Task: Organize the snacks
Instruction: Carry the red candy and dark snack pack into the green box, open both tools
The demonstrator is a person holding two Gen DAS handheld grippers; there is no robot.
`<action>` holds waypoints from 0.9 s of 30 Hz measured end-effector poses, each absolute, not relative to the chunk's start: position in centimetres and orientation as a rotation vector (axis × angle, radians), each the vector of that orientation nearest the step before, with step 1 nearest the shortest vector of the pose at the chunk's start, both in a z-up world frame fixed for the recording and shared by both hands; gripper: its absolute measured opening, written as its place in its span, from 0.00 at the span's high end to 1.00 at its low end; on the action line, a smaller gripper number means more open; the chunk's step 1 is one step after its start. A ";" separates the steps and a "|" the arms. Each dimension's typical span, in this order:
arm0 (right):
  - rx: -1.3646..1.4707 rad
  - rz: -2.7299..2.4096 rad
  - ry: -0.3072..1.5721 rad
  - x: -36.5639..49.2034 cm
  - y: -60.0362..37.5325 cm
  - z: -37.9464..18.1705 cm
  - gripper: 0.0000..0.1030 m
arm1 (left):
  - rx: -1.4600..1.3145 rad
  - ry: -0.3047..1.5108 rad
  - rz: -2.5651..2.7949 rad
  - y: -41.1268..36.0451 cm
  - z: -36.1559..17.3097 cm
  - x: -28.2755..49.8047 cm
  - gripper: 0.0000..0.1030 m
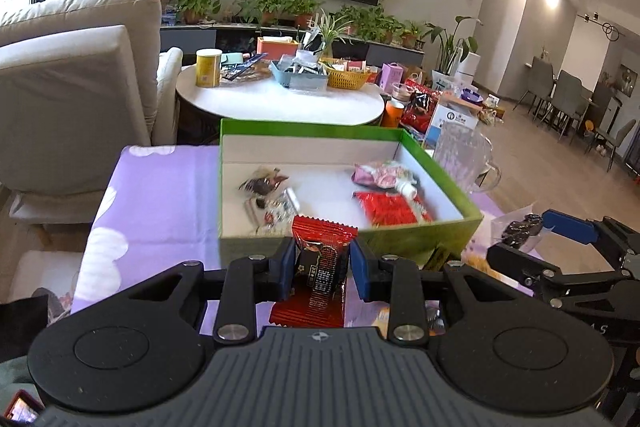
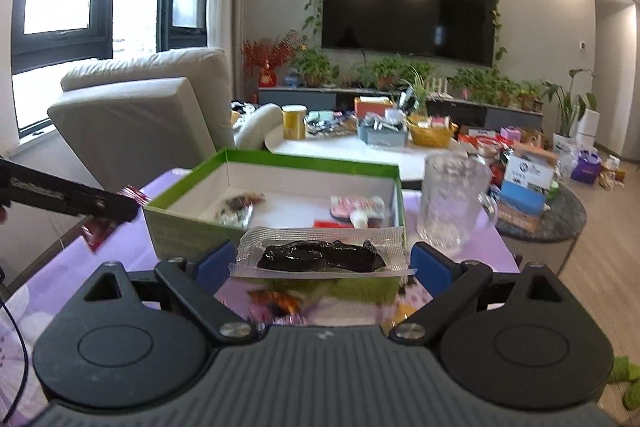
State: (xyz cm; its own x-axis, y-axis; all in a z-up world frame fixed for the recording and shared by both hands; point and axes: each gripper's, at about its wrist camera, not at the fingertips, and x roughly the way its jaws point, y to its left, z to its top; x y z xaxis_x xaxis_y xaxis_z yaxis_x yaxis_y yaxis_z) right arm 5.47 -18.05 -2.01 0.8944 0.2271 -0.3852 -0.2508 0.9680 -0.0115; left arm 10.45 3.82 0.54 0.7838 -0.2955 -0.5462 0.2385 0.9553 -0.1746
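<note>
Both claws carry a snack just short of the green box (image 1: 348,131): the left claw (image 1: 322,263) pinches a red-and-black sachet (image 1: 320,267) standing on end, its long axis running away from the camera, and the right claw (image 2: 322,261) clamps a clear vacuum pack of dark fruit (image 2: 322,257) lying crosswise. From each claw the open box lies straight ahead and slightly below, its near wall the edge to clear, and both look about equally close. Loose snacks on the table (image 1: 160,195) under the claws are blurred and half hidden.
</note>
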 end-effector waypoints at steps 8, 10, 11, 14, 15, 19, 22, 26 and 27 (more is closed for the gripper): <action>-0.006 0.271 0.386 8.6 -18.3 -1.2 0.54 | -0.128 0.610 -0.280 2.4 0.4 14.1 0.73; 0.001 0.270 0.387 9.3 -18.2 -1.1 0.54 | -0.126 0.613 -0.278 2.1 0.4 15.0 0.73; 0.004 0.268 0.387 9.8 -18.2 -1.1 0.54 | -0.128 0.615 -0.277 2.0 0.4 15.3 0.73; 0.019 0.266 0.391 10.9 -18.3 -1.0 0.54 | -0.134 0.623 -0.268 1.9 0.1 16.9 0.73; 0.028 0.265 0.394 11.3 -18.3 -1.0 0.54 | -0.137 0.627 -0.263 2.0 0.0 17.3 0.73; 0.050 0.266 0.413 12.9 -18.1 -1.2 0.54 | -0.159 0.643 -0.245 2.3 -0.8 19.1 0.73; 0.047 0.277 0.425 14.1 -17.6 -1.4 0.54 | -0.168 0.652 -0.229 2.5 -1.2 20.2 0.73; 0.040 0.296 0.432 15.2 -16.9 -1.6 0.54 | -0.164 0.669 -0.222 2.6 -1.7 21.6 0.73; 0.041 0.299 0.433 15.5 -16.8 -1.6 0.54 | -0.161 0.673 -0.221 2.5 -1.9 22.0 0.73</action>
